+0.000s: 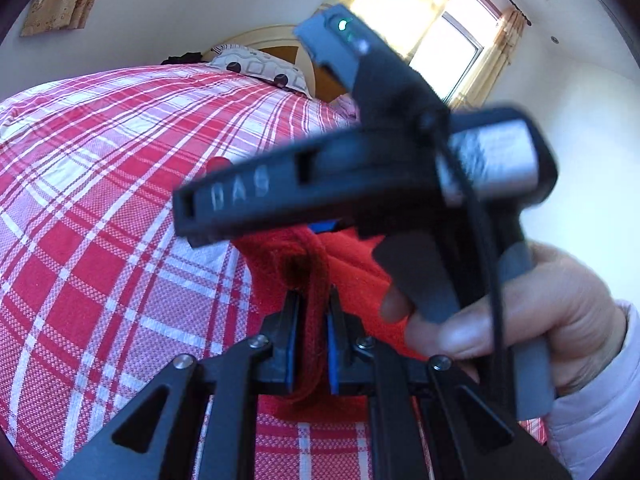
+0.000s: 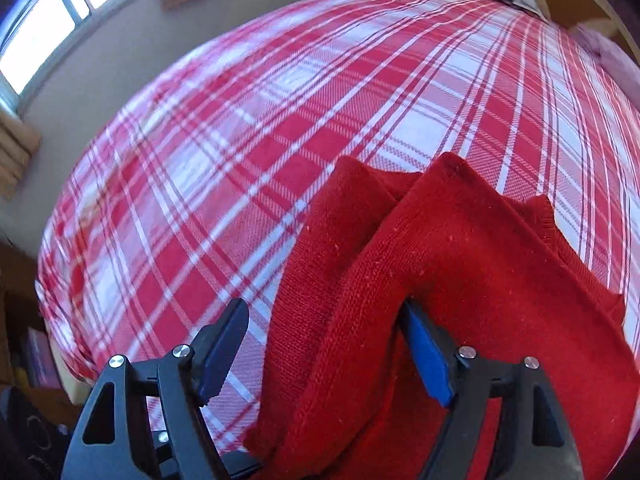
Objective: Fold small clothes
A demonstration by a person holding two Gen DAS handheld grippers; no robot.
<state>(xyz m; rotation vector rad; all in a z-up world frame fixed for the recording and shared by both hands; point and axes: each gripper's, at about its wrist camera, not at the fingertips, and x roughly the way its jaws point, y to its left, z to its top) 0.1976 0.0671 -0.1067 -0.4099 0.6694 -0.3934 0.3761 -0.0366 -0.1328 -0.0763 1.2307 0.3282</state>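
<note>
A red knitted garment (image 2: 420, 280) lies over the red-and-white plaid bedspread (image 2: 280, 120). My left gripper (image 1: 314, 320) is shut on a rolled edge of the red garment (image 1: 316, 300), held above the bed. My right gripper (image 2: 324, 344) is open, its jaws wide apart; a fold of the garment drapes between them and over the right finger (image 2: 428, 356). In the left wrist view the right gripper's black body (image 1: 360, 184) and the hand holding it (image 1: 520, 312) fill the right side, close in front, and hide most of the garment.
The plaid bedspread (image 1: 100, 200) spreads left and far. A patterned pillow (image 1: 260, 66) lies by the wooden headboard (image 1: 288, 40). A bright curtained window (image 1: 448, 40) is behind. Another window (image 2: 48, 24) and dark furniture (image 2: 24, 360) show at left in the right wrist view.
</note>
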